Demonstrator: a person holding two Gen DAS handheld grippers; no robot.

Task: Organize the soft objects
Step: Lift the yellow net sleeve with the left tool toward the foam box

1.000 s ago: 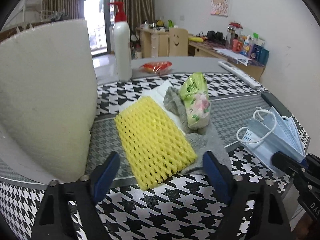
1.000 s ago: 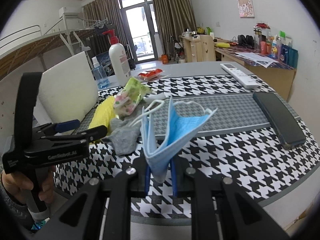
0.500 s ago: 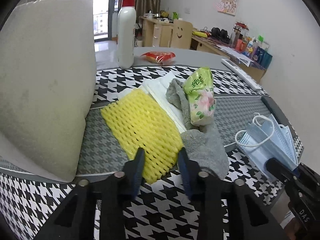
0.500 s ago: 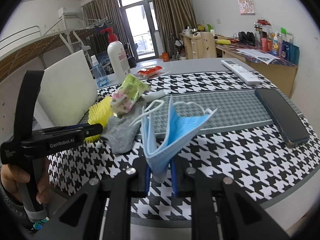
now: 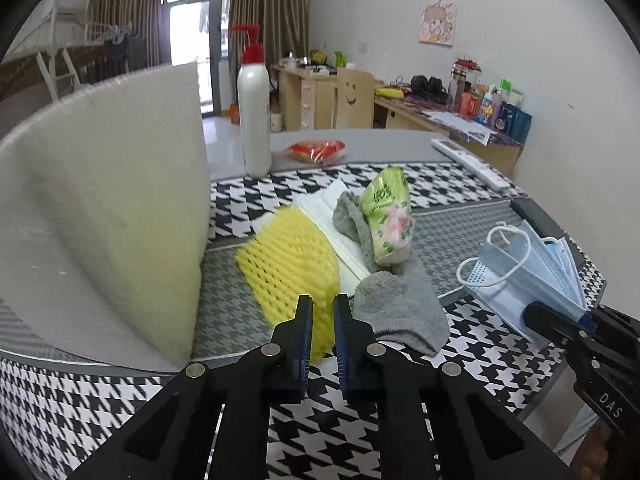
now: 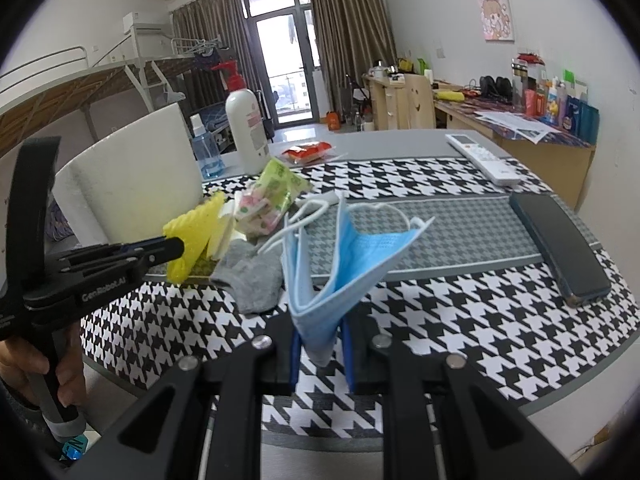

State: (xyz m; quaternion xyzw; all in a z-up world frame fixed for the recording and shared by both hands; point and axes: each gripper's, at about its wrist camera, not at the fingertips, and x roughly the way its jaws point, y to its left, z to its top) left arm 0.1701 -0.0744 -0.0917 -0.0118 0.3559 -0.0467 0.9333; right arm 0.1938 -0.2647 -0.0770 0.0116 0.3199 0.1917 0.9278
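Note:
A yellow foam net (image 5: 288, 264) lies on the houndstooth table; my left gripper (image 5: 320, 300) is closing its jaws on the net's near edge, and the pads pinch it. In the right wrist view the net (image 6: 196, 236) stands bent upward at the left gripper (image 6: 176, 246). Beside it lie a grey sock (image 5: 400, 304) and, on top, a green tissue pack (image 5: 388, 216), over white folded sheets (image 5: 320, 204). My right gripper (image 6: 320, 332) is shut on a bunch of blue face masks (image 6: 340, 272), held above the table at the right.
A large white foam block (image 5: 100, 208) stands close on the left. Behind are a white pump bottle (image 5: 254, 120), a red packet (image 5: 316, 150) and a white remote (image 6: 484, 158). A dark flat case (image 6: 560, 244) lies at the right. The table's edge runs just below both grippers.
The left jaws went from wide apart to pinching the yellow net's near edge, which now lifts and curls. The right gripper with the masks stayed put.

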